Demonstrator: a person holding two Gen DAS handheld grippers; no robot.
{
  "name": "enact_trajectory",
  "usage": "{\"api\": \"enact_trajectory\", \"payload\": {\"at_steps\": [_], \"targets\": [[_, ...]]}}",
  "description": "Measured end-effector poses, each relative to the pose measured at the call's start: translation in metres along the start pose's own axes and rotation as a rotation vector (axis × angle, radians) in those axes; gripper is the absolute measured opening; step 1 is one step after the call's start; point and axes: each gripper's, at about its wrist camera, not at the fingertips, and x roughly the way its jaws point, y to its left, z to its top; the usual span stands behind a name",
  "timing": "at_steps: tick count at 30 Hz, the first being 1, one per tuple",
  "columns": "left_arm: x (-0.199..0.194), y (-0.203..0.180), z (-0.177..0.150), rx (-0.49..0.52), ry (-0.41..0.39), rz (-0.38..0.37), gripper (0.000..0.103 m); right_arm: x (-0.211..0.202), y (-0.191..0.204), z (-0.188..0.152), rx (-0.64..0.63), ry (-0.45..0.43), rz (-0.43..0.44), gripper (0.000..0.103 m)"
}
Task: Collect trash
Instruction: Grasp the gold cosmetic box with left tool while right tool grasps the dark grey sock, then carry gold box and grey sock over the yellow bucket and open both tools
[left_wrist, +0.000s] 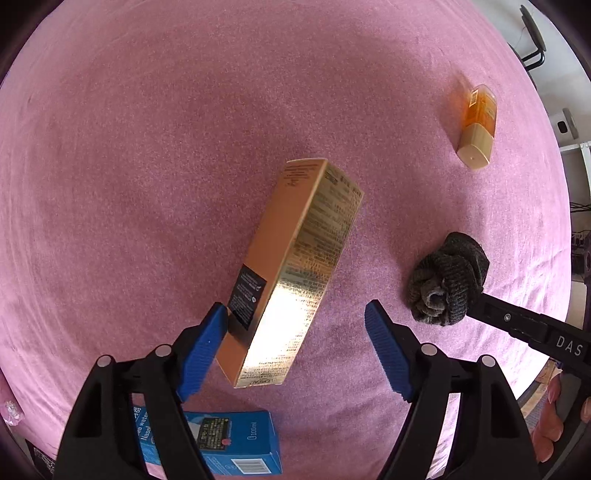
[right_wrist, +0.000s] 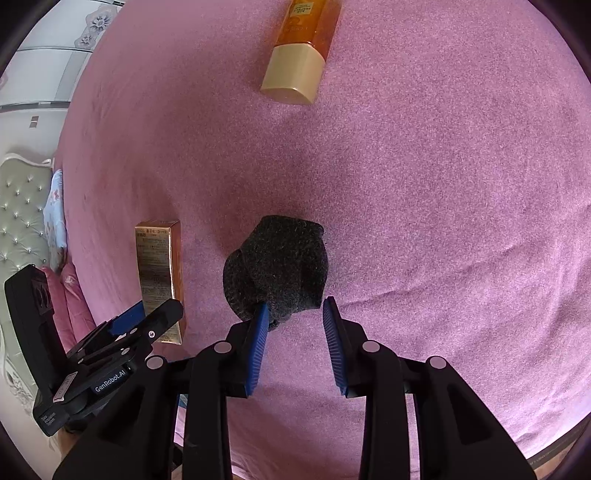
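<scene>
A long gold box (left_wrist: 291, 273) lies on the pink bedspread (left_wrist: 147, 147). My left gripper (left_wrist: 295, 314) is open around its near end, the left pad touching the box's side. The box also shows in the right wrist view (right_wrist: 159, 277), with the left gripper (right_wrist: 144, 317) at its near end. A dark grey balled sock (right_wrist: 277, 266) lies just ahead of my right gripper (right_wrist: 293, 310), which is open; the left pad touches the sock's near edge. The sock shows in the left wrist view (left_wrist: 447, 280) too. An orange bottle with a cream cap (right_wrist: 299, 55) lies farther off.
A blue nasal-spray box (left_wrist: 229, 439) lies near the bed's edge under my left gripper. The orange bottle (left_wrist: 476, 125) lies at the far right in the left wrist view. A tufted headboard (right_wrist: 18, 206) and pillows stand left of the bed.
</scene>
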Motion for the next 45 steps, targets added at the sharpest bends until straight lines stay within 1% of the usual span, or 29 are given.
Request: {"api": "enact_trajectory", "payload": {"at_steps": [2,4,6,8,10,11,12,13,14,16,19,20,22,24,27,33,39,40,45], "targets": [[0.006,0.004,0.005,-0.01,0.012,0.006,0.073,0.002,0.002,0.005,-0.002,-0.003,0.007,0.031],[0.01,0.007,0.01,-0.009,0.016,0.013,0.071,0.003,0.003,0.008,0.004,-0.007,0.011,0.039],[0.016,0.009,0.012,-0.017,0.026,0.011,0.068,0.005,0.003,0.011,0.01,-0.007,0.019,0.041],[0.025,0.006,0.014,-0.029,0.035,0.008,0.062,0.008,0.005,0.014,0.015,-0.006,0.032,0.042],[0.03,0.008,0.013,-0.036,0.042,0.011,0.047,0.011,0.005,0.016,0.024,-0.006,0.046,0.042],[0.032,0.01,0.013,-0.038,0.044,0.018,0.045,0.013,0.007,0.017,0.028,-0.004,0.058,0.042],[0.034,0.01,0.011,-0.038,0.043,0.022,0.043,0.014,0.007,0.017,0.03,-0.002,0.069,0.04],[0.035,0.011,0.01,-0.04,0.041,0.02,0.043,0.017,0.012,0.019,0.03,0.001,0.081,0.031],[0.036,0.013,0.009,-0.041,0.038,0.018,0.043,0.017,0.015,0.019,0.024,0.004,0.093,0.028],[0.035,0.016,0.005,-0.042,0.037,0.005,0.042,0.016,0.024,0.018,-0.003,-0.01,0.082,0.02],[0.033,0.017,0.0,-0.051,0.039,-0.023,0.041,0.014,0.032,0.014,-0.044,-0.029,0.058,0.015],[0.033,0.02,0.002,-0.054,0.037,-0.032,0.04,0.013,0.033,0.012,-0.049,-0.033,0.055,0.015],[0.031,0.018,-0.004,-0.064,0.038,-0.061,0.039,0.01,0.033,0.009,-0.054,-0.039,0.05,0.014],[0.031,0.016,-0.013,-0.077,0.043,-0.1,0.038,0.005,0.031,0.002,-0.063,-0.047,0.035,0.014],[0.031,0.008,-0.034,-0.088,0.053,-0.149,0.038,-0.002,0.024,-0.01,-0.066,-0.053,0.022,0.013],[0.031,-0.012,-0.08,-0.077,0.074,-0.201,0.038,-0.015,0.007,-0.047,-0.054,-0.056,0.001,0.013],[0.031,-0.032,-0.129,-0.017,0.088,-0.206,0.038,-0.028,-0.012,-0.093,-0.029,-0.07,-0.02,0.013],[0.03,-0.036,-0.132,-0.007,0.088,-0.205,0.038,-0.031,-0.016,-0.1,-0.017,-0.077,-0.027,0.013],[0.027,-0.055,-0.176,0.041,0.087,-0.204,0.038,-0.046,-0.038,-0.139,0.038,-0.11,-0.009,0.013]]}}
